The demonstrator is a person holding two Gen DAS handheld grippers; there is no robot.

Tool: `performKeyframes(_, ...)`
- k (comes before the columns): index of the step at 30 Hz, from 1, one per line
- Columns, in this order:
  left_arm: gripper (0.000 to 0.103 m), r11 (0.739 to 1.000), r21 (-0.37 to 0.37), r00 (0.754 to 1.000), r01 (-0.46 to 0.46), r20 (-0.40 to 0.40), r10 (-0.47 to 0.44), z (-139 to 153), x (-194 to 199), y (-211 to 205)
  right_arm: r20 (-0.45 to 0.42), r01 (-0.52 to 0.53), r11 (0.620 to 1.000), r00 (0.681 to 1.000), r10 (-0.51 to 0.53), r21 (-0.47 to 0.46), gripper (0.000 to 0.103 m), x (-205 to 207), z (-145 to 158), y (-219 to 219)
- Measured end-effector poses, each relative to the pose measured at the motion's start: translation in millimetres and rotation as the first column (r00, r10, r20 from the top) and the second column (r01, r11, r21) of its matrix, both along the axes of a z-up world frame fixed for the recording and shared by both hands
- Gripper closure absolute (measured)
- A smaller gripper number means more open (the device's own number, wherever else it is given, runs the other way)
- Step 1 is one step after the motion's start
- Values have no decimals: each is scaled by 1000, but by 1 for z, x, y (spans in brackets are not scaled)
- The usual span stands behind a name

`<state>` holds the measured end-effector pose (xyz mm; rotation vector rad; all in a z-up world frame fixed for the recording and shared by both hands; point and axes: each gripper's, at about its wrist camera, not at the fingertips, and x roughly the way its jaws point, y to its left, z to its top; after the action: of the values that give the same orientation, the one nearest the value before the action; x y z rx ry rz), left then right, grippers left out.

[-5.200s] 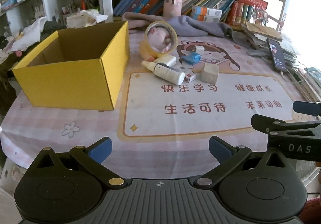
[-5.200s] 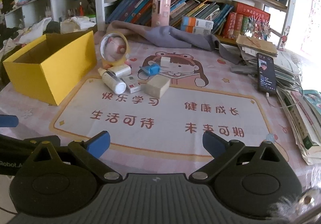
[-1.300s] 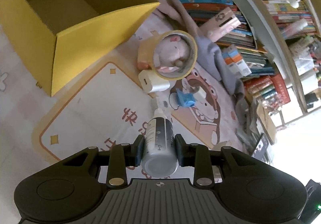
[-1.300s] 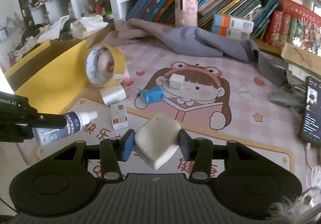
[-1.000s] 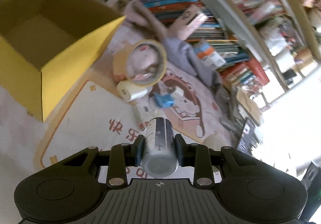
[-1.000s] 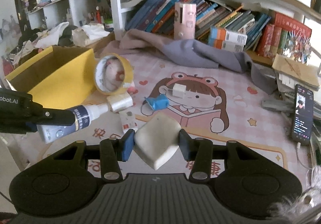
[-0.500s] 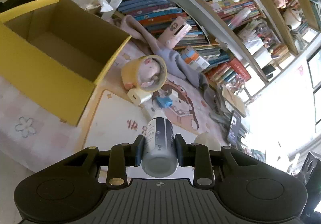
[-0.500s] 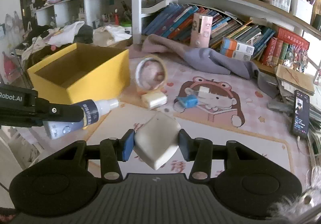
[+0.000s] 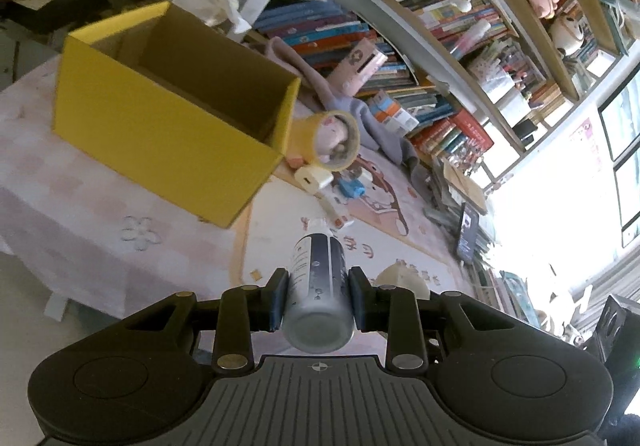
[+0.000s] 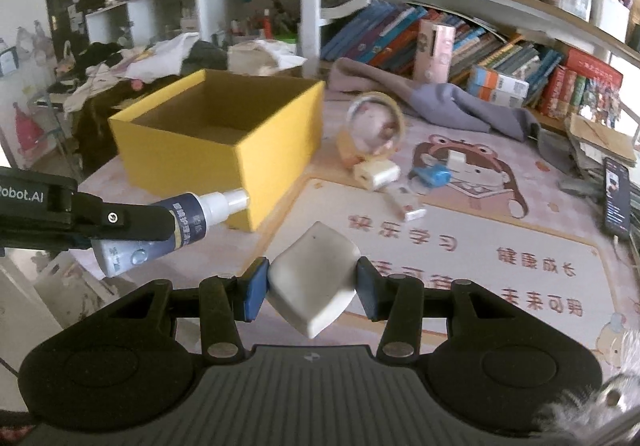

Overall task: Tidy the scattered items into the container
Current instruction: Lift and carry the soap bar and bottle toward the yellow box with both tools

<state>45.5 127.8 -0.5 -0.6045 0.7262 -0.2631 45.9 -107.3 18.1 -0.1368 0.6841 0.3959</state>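
My left gripper [image 9: 318, 296] is shut on a white and dark blue spray bottle [image 9: 318, 286], held in the air in front of the open yellow cardboard box [image 9: 168, 118]. The bottle also shows in the right wrist view [image 10: 172, 230], nozzle pointing at the box [image 10: 224, 134]. My right gripper [image 10: 310, 286] is shut on a cream-coloured block [image 10: 312, 280], held above the mat to the right of the box. A tape roll [image 10: 374, 124], a small white cylinder [image 10: 376, 174], a blue item [image 10: 434, 174] and a small white box [image 10: 406, 204] lie on the mat beside the box.
A pink printed mat [image 10: 460, 246] covers the table. A grey cloth [image 10: 448, 102] lies at the back below bookshelves [image 10: 500, 54]. A phone [image 10: 616, 190] and stacked papers lie at the right edge. The table's front-left edge [image 9: 60, 258] drops to the floor.
Both grippers have risen and drawn back toward the table's front-left, each still holding its item. The yellow box now sits more central in both views.
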Motion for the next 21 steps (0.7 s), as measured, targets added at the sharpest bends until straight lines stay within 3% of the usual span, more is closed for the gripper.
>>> performKeyframes(14,73,990,0,990,-140,16,140,6,-31,52,4,-181,983,983,181,-7,60,-5,7,64)
performKeyframes(21,73,983,91,984,-161,88,153,22,-24,60,57,-237,972,970,236,1,60,5,15,79)
